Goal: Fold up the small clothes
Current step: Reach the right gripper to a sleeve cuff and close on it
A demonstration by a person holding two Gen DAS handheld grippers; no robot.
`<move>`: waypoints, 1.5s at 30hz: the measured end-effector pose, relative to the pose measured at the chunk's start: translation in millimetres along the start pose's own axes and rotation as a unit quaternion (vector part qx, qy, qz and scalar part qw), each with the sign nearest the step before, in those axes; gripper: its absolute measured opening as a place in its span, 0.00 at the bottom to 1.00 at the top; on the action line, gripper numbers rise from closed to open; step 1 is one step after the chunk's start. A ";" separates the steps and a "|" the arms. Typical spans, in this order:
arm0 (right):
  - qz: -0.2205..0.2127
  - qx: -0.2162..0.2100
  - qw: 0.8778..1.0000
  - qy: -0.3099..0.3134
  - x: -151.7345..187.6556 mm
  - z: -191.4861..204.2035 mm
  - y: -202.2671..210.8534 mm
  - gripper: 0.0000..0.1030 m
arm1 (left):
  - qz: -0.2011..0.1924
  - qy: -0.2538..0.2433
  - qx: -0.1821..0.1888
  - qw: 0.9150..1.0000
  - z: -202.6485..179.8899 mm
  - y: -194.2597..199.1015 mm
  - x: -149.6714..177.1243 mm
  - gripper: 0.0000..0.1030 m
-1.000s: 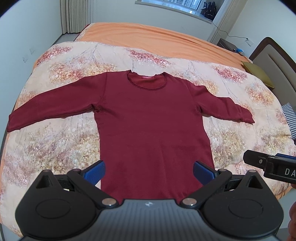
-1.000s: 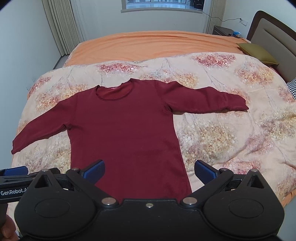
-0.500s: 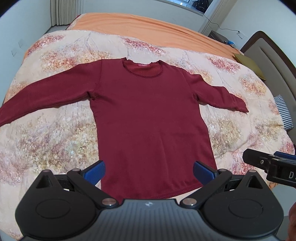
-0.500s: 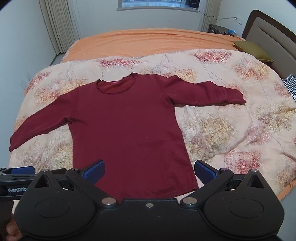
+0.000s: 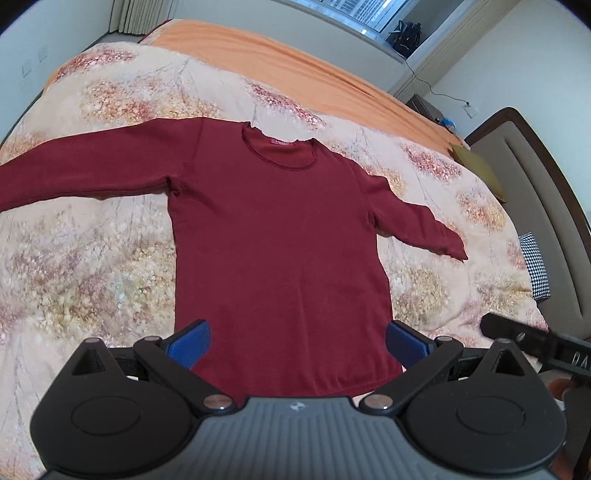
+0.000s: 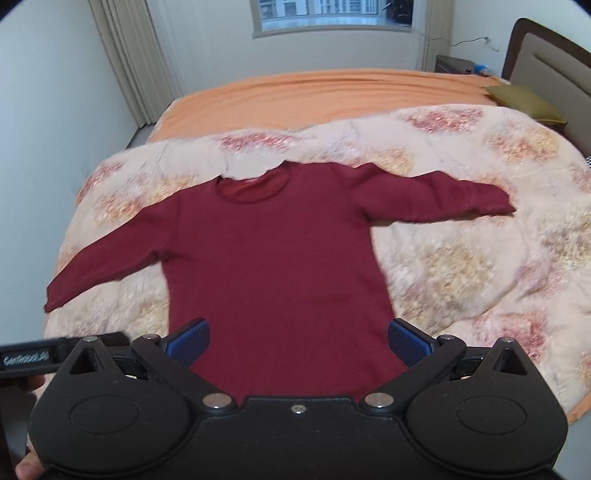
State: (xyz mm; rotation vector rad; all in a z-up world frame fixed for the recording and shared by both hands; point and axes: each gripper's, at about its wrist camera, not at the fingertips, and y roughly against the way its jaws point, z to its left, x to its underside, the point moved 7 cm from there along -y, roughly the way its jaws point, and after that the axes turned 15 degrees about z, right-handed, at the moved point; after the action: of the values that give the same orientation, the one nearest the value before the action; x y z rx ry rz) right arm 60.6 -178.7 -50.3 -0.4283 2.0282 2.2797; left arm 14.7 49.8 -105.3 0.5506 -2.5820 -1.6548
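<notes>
A dark red long-sleeved top (image 5: 273,236) (image 6: 273,266) lies flat on a floral quilt (image 5: 81,258) (image 6: 480,266), both sleeves spread out and the collar at the far end. My left gripper (image 5: 297,341) hangs above the hem with its blue pads wide apart and nothing between them. My right gripper (image 6: 297,341) also hovers over the hem, open and empty. Each gripper shows at the edge of the other's view: the right one's black body (image 5: 535,343) at right, the left one's body (image 6: 33,356) at left.
The quilt covers an orange sheet (image 6: 325,92) on a bed. A padded headboard (image 5: 532,177) and an olive pillow (image 6: 524,101) lie to the right, a checked cloth (image 5: 533,266) beside them. Curtains (image 6: 129,55) and a window (image 6: 321,14) stand beyond.
Both grippers have moved forward and lower toward the top's hem, and the left view has tilted. Both stay open; the top has not moved.
</notes>
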 end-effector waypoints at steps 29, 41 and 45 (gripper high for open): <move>0.014 -0.192 0.946 -0.261 -143.0 -451.5 -152.1 0.99 | 0.021 0.121 -0.062 0.991 -166.3 -107.7 -19.5 1.00; -0.017 -0.303 0.856 -0.418 -217.5 -553.6 -273.3 0.89 | 0.038 0.157 -0.082 0.984 -209.9 -136.8 -23.7 1.00; -0.009 -0.315 0.862 -0.397 -219.8 -549.5 -287.5 0.81 | 0.046 0.147 -0.086 0.984 -221.4 -145.2 -26.6 1.00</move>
State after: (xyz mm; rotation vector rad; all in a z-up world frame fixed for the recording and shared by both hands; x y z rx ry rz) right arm 428.0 -649.6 -326.4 0.4326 0.8750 2.4489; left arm 126.5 -190.1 -132.9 0.6038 -2.2013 -1.6086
